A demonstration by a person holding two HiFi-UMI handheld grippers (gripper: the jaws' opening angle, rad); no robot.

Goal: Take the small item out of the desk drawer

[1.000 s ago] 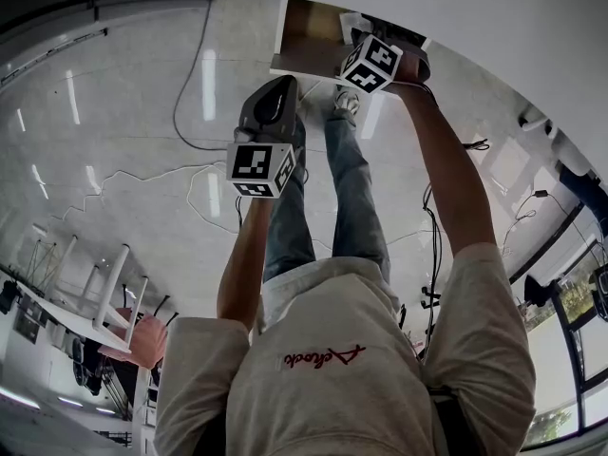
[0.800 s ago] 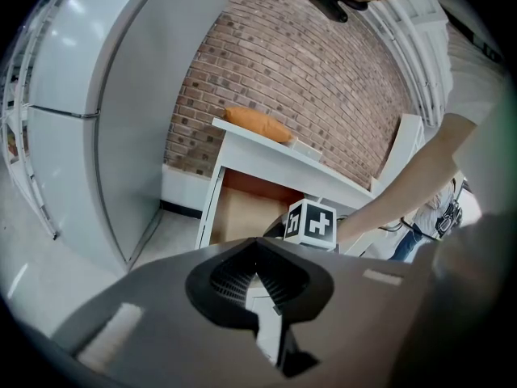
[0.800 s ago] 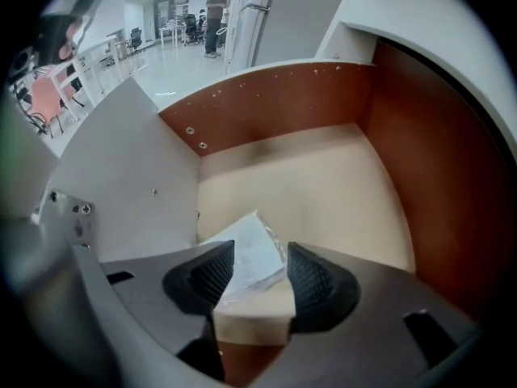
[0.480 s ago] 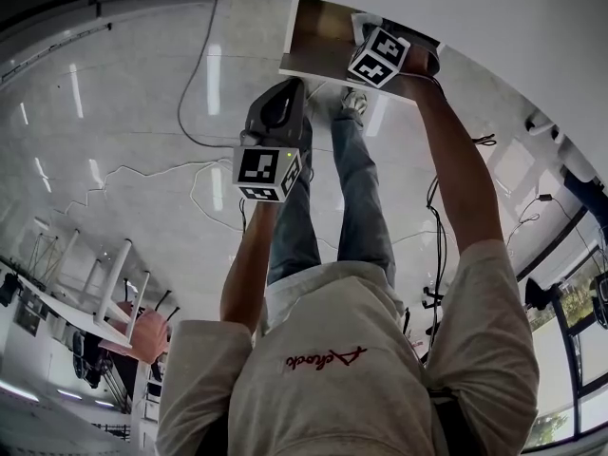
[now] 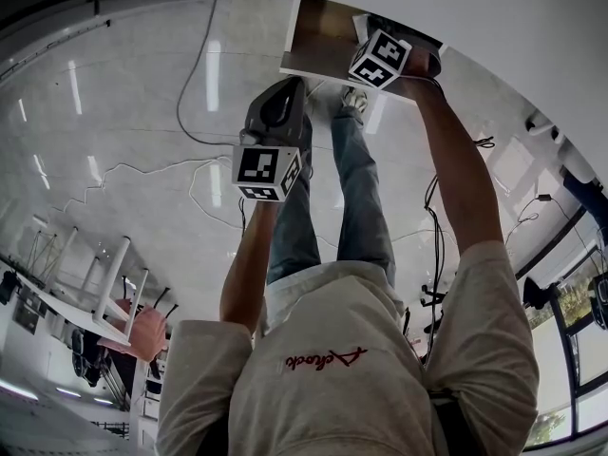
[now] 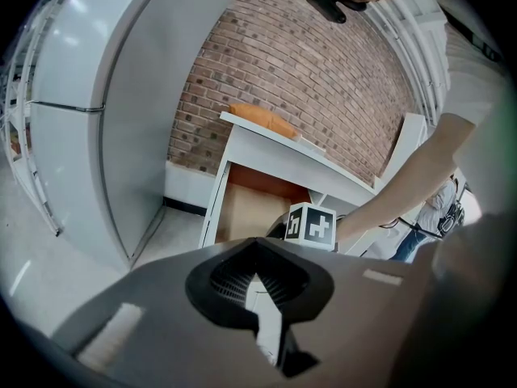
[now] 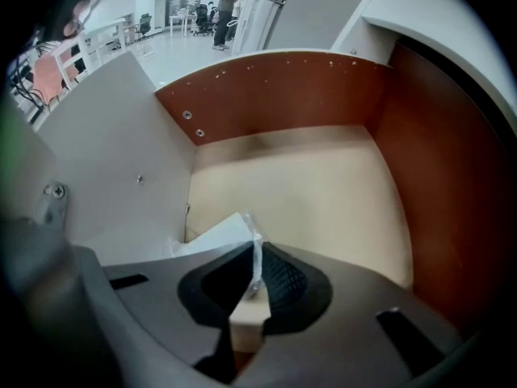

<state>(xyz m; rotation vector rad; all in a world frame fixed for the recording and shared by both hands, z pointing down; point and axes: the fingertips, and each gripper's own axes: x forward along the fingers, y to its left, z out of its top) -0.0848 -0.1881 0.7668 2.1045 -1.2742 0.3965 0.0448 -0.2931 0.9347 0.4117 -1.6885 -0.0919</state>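
At the far left of the head view a white-framed chair [image 5: 106,294] stands on the glossy floor [image 5: 114,112], and a thin cable [image 5: 142,171] trails across the floor beside it. Right of that, the person holds the left gripper [image 6: 255,265] out in the air above their jeans-clad legs [image 5: 356,198], well short of the desk [image 5: 494,27]. Its own view shows the jaws drawn together at the tips with nothing between them. That view looks past a tall white panel [image 6: 137,120] to a brick wall [image 6: 315,79]. An orange object [image 6: 260,120] lies on the desk top in front of the wall.

Further right, the drawer [image 7: 275,91] stands pulled out from under the desk top. It has reddish-brown walls and a pale bottom. The right gripper [image 7: 257,261] reaches steeply down into it on an outstretched arm [image 5: 461,179]. Its jaws have just been closing, and they now pinch the clear wrapping at the edge of a small white packet [image 7: 216,234]. The packet sits inside the drawer, at the near left corner, close to the grey side wall [image 7: 105,160]. Whether it rests on the drawer bottom or hangs just above it cannot be told. The rest of the drawer bottom shows nothing else.
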